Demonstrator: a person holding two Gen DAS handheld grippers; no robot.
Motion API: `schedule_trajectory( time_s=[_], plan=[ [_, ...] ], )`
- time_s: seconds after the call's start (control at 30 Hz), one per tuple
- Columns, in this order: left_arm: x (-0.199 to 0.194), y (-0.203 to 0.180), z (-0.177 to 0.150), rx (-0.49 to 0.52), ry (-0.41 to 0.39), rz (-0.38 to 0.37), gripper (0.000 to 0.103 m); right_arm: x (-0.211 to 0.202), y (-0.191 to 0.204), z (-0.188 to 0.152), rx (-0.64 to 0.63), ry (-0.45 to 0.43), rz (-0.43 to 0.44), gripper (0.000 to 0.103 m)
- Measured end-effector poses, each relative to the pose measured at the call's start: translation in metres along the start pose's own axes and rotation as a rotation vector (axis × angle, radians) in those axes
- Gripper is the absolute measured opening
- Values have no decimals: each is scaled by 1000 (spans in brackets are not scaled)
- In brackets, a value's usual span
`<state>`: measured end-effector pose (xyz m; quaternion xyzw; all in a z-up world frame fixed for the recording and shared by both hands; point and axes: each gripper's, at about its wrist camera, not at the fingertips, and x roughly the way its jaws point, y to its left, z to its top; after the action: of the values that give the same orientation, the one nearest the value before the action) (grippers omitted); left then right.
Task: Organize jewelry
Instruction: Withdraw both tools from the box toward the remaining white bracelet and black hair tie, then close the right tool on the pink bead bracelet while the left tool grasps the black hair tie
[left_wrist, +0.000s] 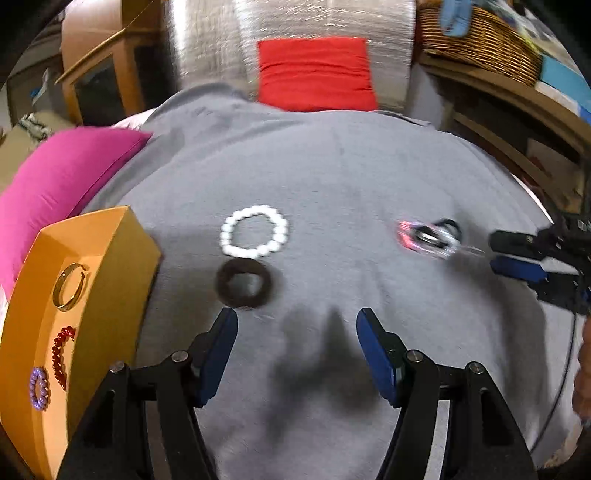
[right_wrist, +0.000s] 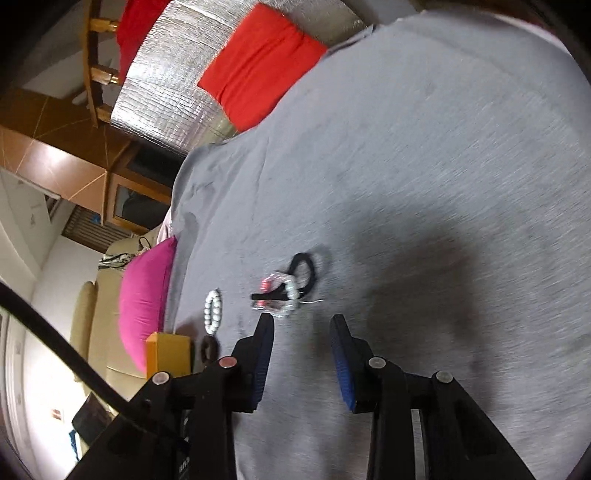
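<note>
From the left wrist view, the left gripper (left_wrist: 297, 350) hovers over a grey, soft-knit cloth-covered surface (left_wrist: 332, 166); its blue-padded fingers (left_wrist: 373, 347) stand wide apart and hold nothing; just ahead of the left-hand finger lies a dark, fuzzy round hair tie (left_wrist: 243, 284), and just beyond that, close to touching it, a ring-shaped bracelet of white round beads (left_wrist: 255, 232); to the left stands an open orange cardboard box (left_wrist: 110, 266), in which lie a smooth gold bangle (left_wrist: 69, 286), a dark red beaded bracelet (left_wrist: 61, 352) and a small purple beaded bracelet (left_wrist: 38, 387); well to the right on the cloth lies a blurred tangle of pink and clear beads with a black loop (left_wrist: 430, 236); the right gripper (left_wrist: 495, 253) reaches in from the right edge, its tips just beside that tangle, with a narrow gap between them; a magenta cushion (left_wrist: 62, 181) and a red cushion (left_wrist: 314, 77) lie at the far edges.

From the right wrist view, the right gripper (right_wrist: 302, 321) has its ribbed blue fingers (right_wrist: 341, 354) moderately open and empty; the pink-and-clear beaded tangle (right_wrist: 286, 291) lies just ahead of the left-hand fingertip, apart from it; the white bead bracelet (right_wrist: 213, 311), the dark hair tie (right_wrist: 209, 347) and the orange box (right_wrist: 168, 354) sit farther left.
</note>
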<state>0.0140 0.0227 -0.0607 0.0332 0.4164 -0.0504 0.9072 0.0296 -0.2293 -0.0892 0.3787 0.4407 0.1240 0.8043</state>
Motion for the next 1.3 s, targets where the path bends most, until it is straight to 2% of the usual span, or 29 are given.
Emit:
schedule_trajectory(
  time_s=[0.2,0.5,0.57,0.7,0.73,0.87,0.93,1.07,1.2,1.3],
  plan=[
    [12,17,9,-30,8,29,68,20,5,2,78,-2,-17,34],
    [16,36,12,-58,30,-4,68,41,6,13,121,-33,-34,36],
    [17,37,12,-59,40,-14,68,47,10,15,114,-31,-45,34],
    [23,39,13,-57,55,-17,68,55,18,16,83,-26,-99,14],
    [23,40,13,-56,56,-18,68,56,18,16,78,-26,-102,13],
    [28,41,14,-52,67,-38,68,50,25,14,43,-28,-104,12],
    [31,42,16,-53,75,-48,68,42,26,11,32,-22,-91,9],
    [38,42,19,-61,86,-65,69,19,23,2,10,-3,-50,9],
    [51,45,22,-76,107,-74,70,-7,11,0,5,-10,-31,9],
    [54,43,23,-73,98,-77,70,-21,-6,4,31,-24,-48,9]
  ],
)
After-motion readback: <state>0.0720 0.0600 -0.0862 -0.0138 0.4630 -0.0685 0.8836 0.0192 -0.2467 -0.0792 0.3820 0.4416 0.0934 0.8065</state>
